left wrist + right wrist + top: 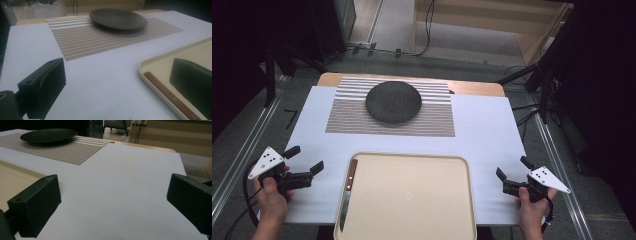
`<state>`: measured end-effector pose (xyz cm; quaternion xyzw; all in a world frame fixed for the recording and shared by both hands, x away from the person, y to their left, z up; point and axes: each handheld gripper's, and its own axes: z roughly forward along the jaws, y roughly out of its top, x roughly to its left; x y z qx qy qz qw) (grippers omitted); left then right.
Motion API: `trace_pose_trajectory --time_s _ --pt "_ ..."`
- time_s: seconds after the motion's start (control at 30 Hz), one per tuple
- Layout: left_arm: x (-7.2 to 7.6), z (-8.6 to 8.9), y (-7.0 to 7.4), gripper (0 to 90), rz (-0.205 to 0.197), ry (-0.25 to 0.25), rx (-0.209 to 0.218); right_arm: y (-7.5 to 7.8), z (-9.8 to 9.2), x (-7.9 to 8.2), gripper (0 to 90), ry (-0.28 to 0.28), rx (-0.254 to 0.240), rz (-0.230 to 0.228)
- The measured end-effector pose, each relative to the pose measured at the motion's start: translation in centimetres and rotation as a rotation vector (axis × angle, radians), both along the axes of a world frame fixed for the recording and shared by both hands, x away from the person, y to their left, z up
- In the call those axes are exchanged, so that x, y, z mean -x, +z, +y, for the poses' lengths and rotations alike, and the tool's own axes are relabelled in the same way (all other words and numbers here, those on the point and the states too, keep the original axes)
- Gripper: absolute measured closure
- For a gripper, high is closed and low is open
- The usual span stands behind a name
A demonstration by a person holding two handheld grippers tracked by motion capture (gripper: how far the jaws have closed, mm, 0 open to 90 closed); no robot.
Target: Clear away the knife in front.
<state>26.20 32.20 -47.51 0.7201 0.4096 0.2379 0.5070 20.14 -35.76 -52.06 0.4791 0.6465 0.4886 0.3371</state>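
A beige tray (412, 200) lies at the table's near edge, with a wooden-handled knife (348, 192) along its left rim. A dark round plate (393, 101) rests on a striped placemat (432, 120) farther back. My left gripper (303, 159) hovers open left of the tray, nothing between its jaws. In the left gripper view the knife handle (170, 96) and tray rim (142, 72) lie by the right jaw, the plate (118, 18) beyond. My right gripper (513, 167) stands open right of the tray, over bare white table (120, 190); the plate (48, 135) shows far left.
The white table surface (487, 125) ends at a wooden edge (477, 89) at the back. Metal rails (237, 150) run along both sides on the floor, with cables and dark stands beyond the table.
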Motion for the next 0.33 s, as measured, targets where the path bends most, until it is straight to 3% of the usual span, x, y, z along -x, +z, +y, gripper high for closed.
trace_pose_trajectory --time_s 0.13,0.33 --pt "-0.04 0.71 -0.50 0.3 -0.008 0.025 0.022 0.00 -0.01 -0.01 0.0 0.000 0.000 -0.002" --pt "-0.12 0.79 -0.77 0.3 -0.003 0.016 0.037 0.00 -0.01 0.00 0.0 0.001 0.001 -0.002"
